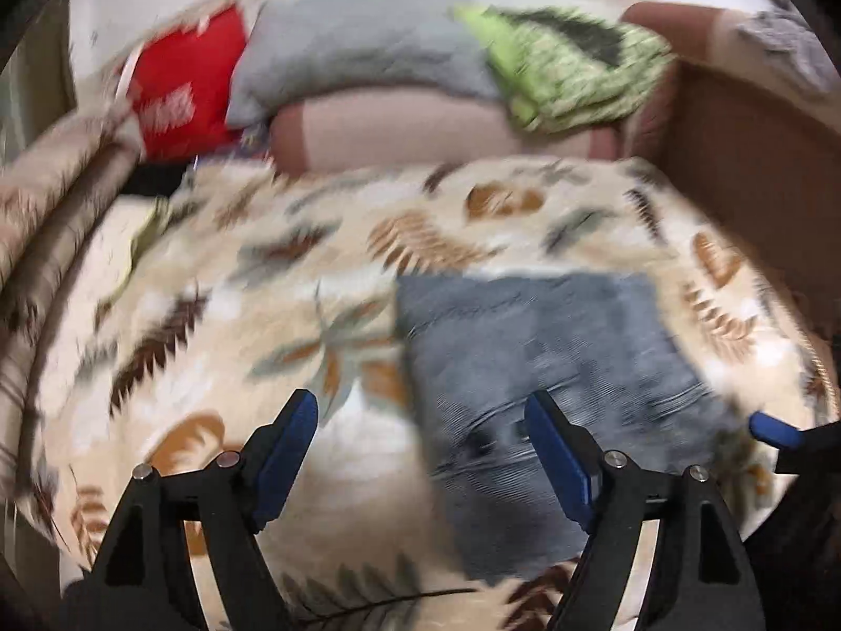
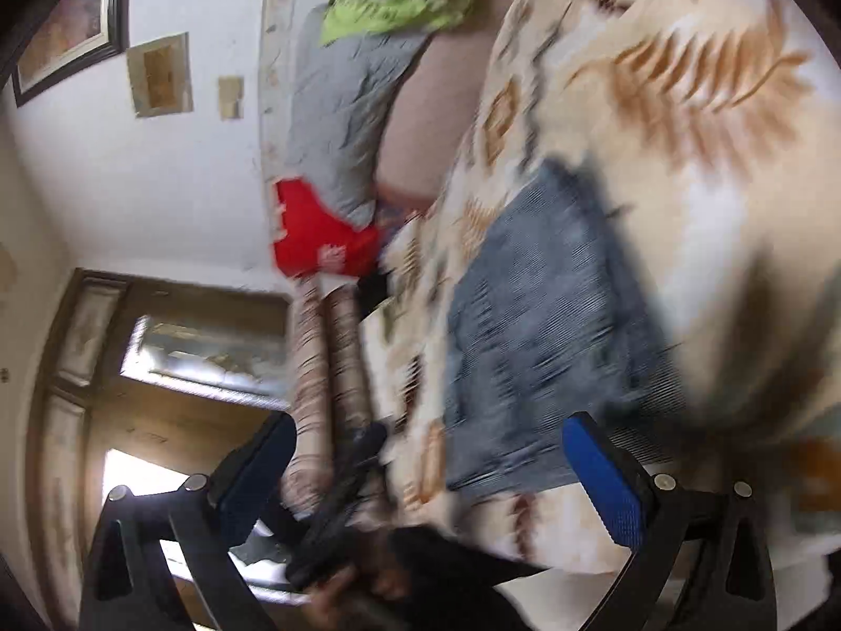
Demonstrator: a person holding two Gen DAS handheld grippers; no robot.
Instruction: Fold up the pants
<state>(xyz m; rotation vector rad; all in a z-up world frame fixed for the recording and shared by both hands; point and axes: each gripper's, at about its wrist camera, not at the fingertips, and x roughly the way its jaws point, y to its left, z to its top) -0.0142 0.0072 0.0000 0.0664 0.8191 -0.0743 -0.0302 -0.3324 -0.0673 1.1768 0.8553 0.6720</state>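
While both views are smeared by motion, the pants (image 1: 531,363) read clearly enough as a compact grey-blue rectangle lying flat on the leaf-patterned bedspread (image 1: 294,263), apparently already folded down to a small packet. From the left hand-held gripper (image 1: 420,452) the packet lies ahead and to the right: its right finger sits over the near part of the cloth, its left finger over bare bedspread, and the jaws stand wide apart with nothing between them, so it is released. The right hand-held gripper (image 2: 431,478) is likewise spread wide and empty; in its tilted view the pants (image 2: 546,347) lie just ahead between the lines of its fingers, and its blue tip shows at the right edge of the left view, close to the packet's near right corner. The long axis of the packet seems to run away from the grippers toward the pillows (image 1: 368,52), though blur makes that uncertain. I judge the right side slightly nearer to the cloth's edge. Open bedspread lies to the left of and beyond the packet; a brown bed frame (image 1: 736,158) bounds the right, and a rolled striped blanket (image 1: 58,200) the left.
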